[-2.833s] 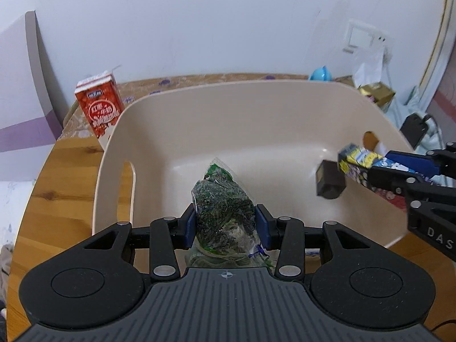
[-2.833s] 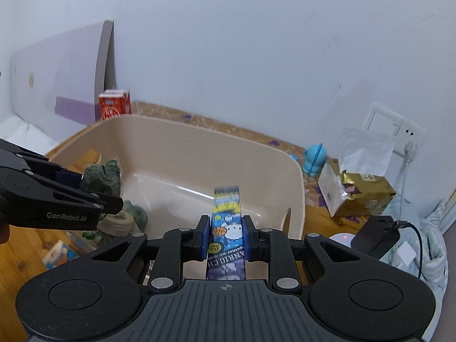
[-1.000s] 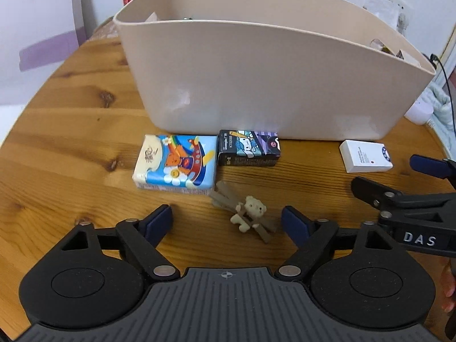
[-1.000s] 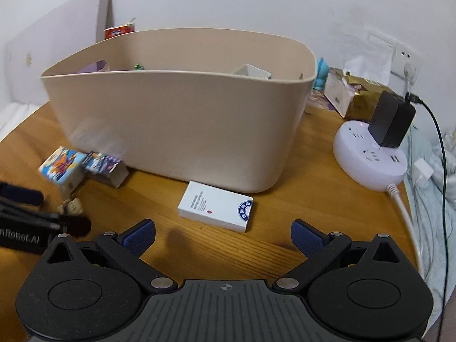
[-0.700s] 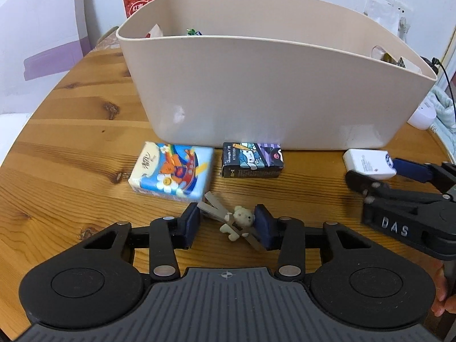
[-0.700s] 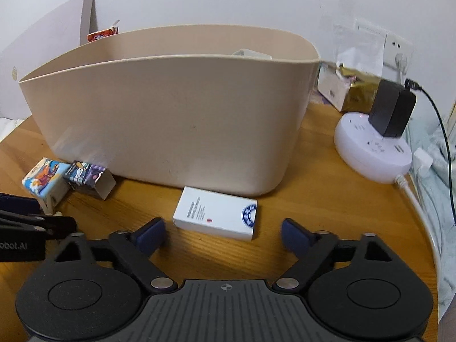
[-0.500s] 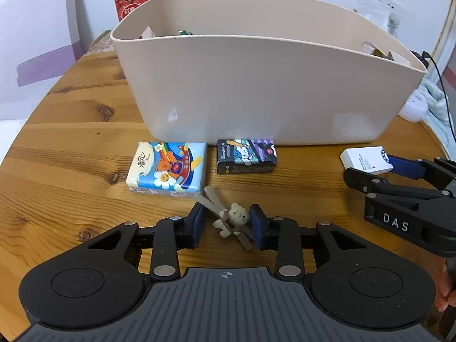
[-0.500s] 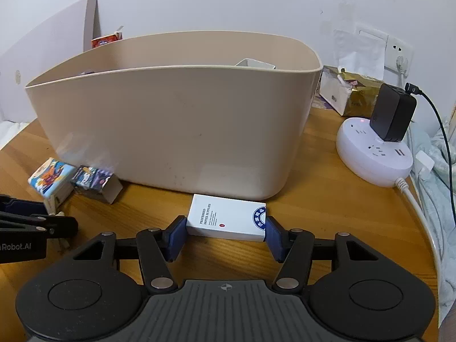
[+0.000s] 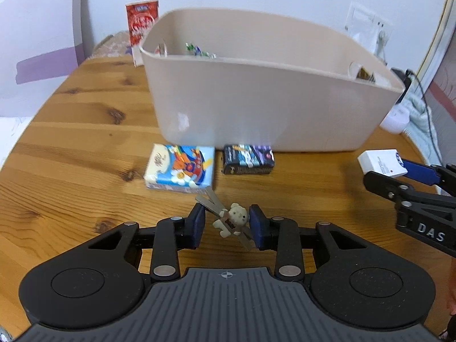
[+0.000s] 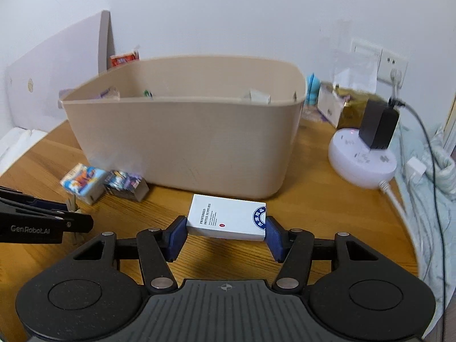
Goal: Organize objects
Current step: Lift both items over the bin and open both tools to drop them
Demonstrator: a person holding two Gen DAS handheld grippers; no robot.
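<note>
My left gripper (image 9: 226, 223) is shut on a small bear clip (image 9: 230, 221) and holds it just above the wooden table (image 9: 71, 156). My right gripper (image 10: 226, 230) is shut on a white box (image 10: 226, 221) with blue print, lifted off the table; the box also shows in the left wrist view (image 9: 380, 163). The beige bin (image 9: 268, 99) stands behind both, with several items inside. A colourful tissue pack (image 9: 181, 172) and a dark small box (image 9: 248, 159) lie in front of the bin.
A red milk carton (image 9: 142, 25) stands behind the bin's left end. A round white power strip (image 10: 362, 159) with a black adapter (image 10: 377, 126) and cables sits at the right. A gold-topped box (image 10: 342, 108) and a blue figure (image 10: 312, 88) stand by the wall.
Both grippers put their earlier loads in the bin, came down in front of it and closed: the left on the bear clip, the right on the white box. Both now lift.
</note>
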